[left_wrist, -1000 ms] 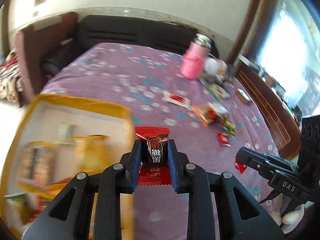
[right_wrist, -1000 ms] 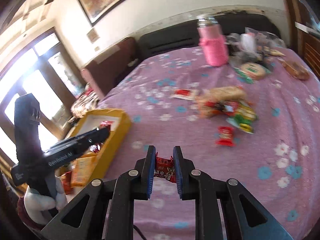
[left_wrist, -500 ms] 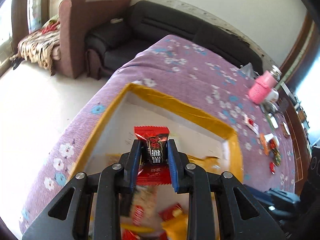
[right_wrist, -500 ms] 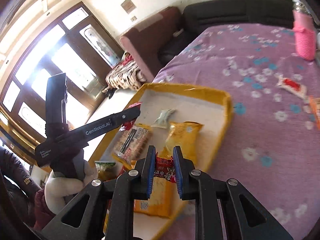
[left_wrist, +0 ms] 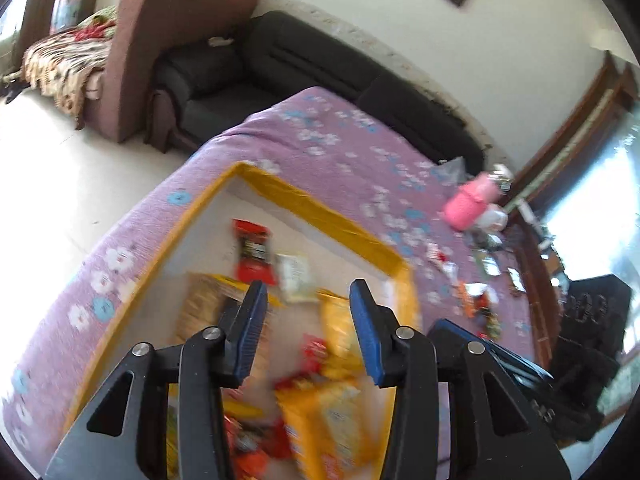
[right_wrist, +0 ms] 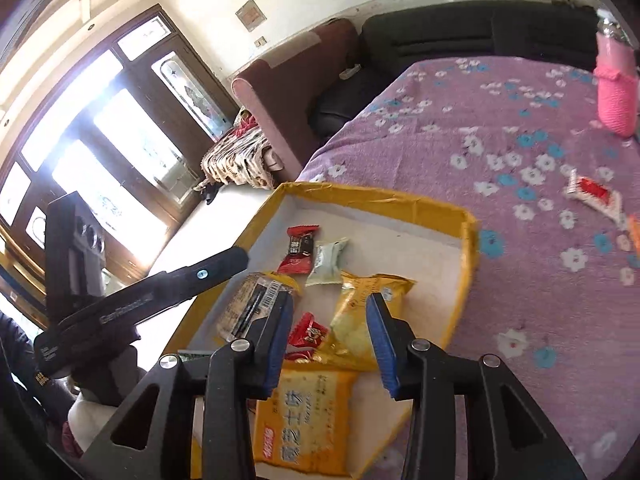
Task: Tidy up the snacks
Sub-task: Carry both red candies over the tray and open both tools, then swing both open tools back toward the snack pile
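In the right wrist view the left tongs [right_wrist: 236, 258] carry pale lettering along their black side that seems to read "GenRobot" (the ending is unclear). The orange snack packet [right_wrist: 308, 420] lying in the yellow box [right_wrist: 380, 196] bears large white Chinese characters, too blurred to spell out. Nothing is legible in the left wrist view.

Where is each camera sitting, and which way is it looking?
Left wrist: rides on the left gripper, looking down along its opening fingers into the yellow box, sofa beyond; nothing between the fingers.
Right wrist: rides on the right gripper, looking down over the same box, its opening fingers empty; the left gripper and a gloved hand show at the left.
Shared: the box, the red candy, the purple tablecloth, the pink bottle.
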`<action>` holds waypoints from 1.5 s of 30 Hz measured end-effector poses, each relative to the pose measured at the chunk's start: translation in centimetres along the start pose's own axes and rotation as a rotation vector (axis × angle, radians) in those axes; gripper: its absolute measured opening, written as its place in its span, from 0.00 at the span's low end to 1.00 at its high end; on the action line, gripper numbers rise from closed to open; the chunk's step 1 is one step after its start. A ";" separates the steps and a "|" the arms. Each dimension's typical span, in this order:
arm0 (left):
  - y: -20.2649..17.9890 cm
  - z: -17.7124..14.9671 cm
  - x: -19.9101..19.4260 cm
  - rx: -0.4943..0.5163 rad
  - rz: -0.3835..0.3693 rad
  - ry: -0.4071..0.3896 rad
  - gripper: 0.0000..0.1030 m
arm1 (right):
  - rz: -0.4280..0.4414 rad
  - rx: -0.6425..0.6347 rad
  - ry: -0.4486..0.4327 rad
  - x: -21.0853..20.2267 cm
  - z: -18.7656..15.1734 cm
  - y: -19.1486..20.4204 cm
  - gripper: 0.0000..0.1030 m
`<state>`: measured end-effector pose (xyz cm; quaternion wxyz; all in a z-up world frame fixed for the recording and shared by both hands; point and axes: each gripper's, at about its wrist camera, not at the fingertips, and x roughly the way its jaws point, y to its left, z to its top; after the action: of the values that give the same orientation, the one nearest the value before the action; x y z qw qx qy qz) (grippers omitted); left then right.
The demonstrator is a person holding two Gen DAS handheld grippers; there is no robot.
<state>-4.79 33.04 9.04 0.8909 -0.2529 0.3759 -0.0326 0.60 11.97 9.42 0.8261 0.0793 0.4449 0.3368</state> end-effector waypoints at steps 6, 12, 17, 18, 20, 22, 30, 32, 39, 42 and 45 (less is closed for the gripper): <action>-6.0 -2.3 -3.7 0.100 -0.101 -0.044 0.49 | -0.052 -0.023 -0.108 -8.8 -0.6 -1.8 0.43; -12.2 -4.6 -8.0 0.197 -0.204 -0.084 0.49 | -0.221 -0.092 -0.282 -23.6 -2.8 -3.6 0.48; -15.9 -5.7 -13.4 0.288 -0.253 -0.169 0.52 | -0.390 -0.016 -0.453 -37.9 -6.6 -6.3 0.55; -16.4 -5.7 -14.7 0.311 -0.247 -0.193 0.52 | -0.421 0.006 -0.483 -40.3 -7.5 -6.8 0.55; -17.4 -5.5 -17.3 0.352 -0.205 -0.246 0.55 | -0.498 0.069 -0.557 -46.3 -9.8 -8.2 0.56; -18.2 -5.2 -19.2 0.379 -0.173 -0.289 0.56 | -0.598 0.114 -0.629 -51.8 -11.7 -9.2 0.56; -21.2 -4.9 -25.0 0.483 -0.091 -0.444 0.70 | -0.934 0.324 -0.857 -71.9 -17.1 -11.1 0.61; -21.8 -5.1 -25.0 0.503 -0.083 -0.448 0.71 | -0.990 0.381 -0.883 -75.7 -18.3 -11.6 0.64; -23.2 -6.6 -19.9 0.582 -0.070 -0.331 0.71 | -1.108 0.417 -0.833 -75.7 -20.7 -14.2 0.67; -23.0 -7.0 -16.9 0.574 -0.089 -0.256 0.71 | -1.054 0.402 -0.707 -69.5 -19.3 -17.3 0.67; -22.8 -7.5 -13.9 0.570 -0.084 -0.205 0.71 | -0.968 0.371 -0.584 -62.6 -17.6 -19.8 0.67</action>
<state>-16.86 13.42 24.53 0.9571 -0.0102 0.2489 -0.1480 -27.31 -45.29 33.10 0.9462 0.0998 0.2363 -0.1971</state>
